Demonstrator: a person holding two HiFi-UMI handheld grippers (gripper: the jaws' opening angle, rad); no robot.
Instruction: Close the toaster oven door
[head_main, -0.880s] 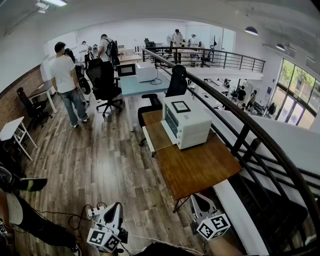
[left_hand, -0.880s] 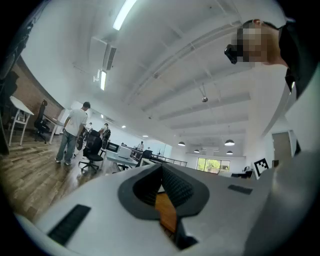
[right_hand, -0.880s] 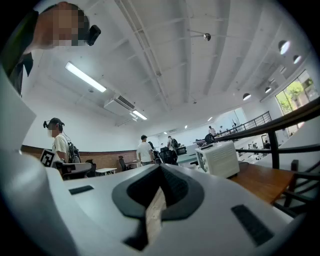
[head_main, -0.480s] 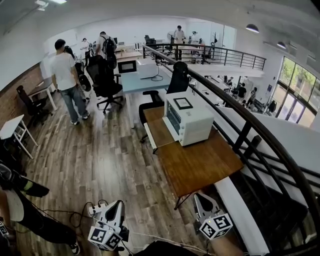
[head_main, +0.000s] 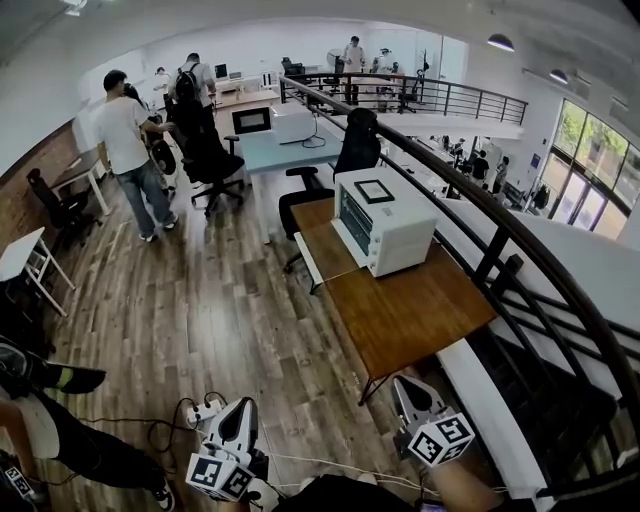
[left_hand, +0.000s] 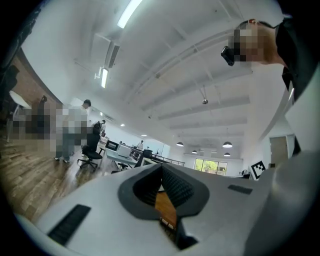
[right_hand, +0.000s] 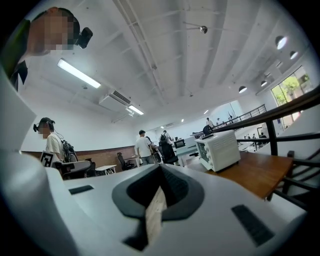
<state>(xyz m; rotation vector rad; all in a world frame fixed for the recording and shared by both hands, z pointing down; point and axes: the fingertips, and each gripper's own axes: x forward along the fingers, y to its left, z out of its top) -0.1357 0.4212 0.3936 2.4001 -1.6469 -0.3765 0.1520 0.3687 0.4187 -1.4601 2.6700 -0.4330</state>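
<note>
The toaster oven (head_main: 385, 222) stood on the bench (head_main: 410, 315), well apart from both tools; its door (head_main: 350, 220) appeared to lie flat against the front, though at this range that could not be confirmed. The left hand-held gripper (head_main: 241, 407) and right hand-held gripper (head_main: 404, 384) hung low above the floor, each clenched on nothing; neither was near the door. Judgement: the approach and any closing push were not yet made.

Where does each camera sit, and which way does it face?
Head view: atop the person, looking down: toaster oven, left gripper, right gripper.
Left gripper view: on that gripper, tilted toward the ceiling; jaws together.
Right gripper view: on that gripper, facing the toaster oven; jaws together.
Shared: head and right gripper views show the toaster oven.
</note>
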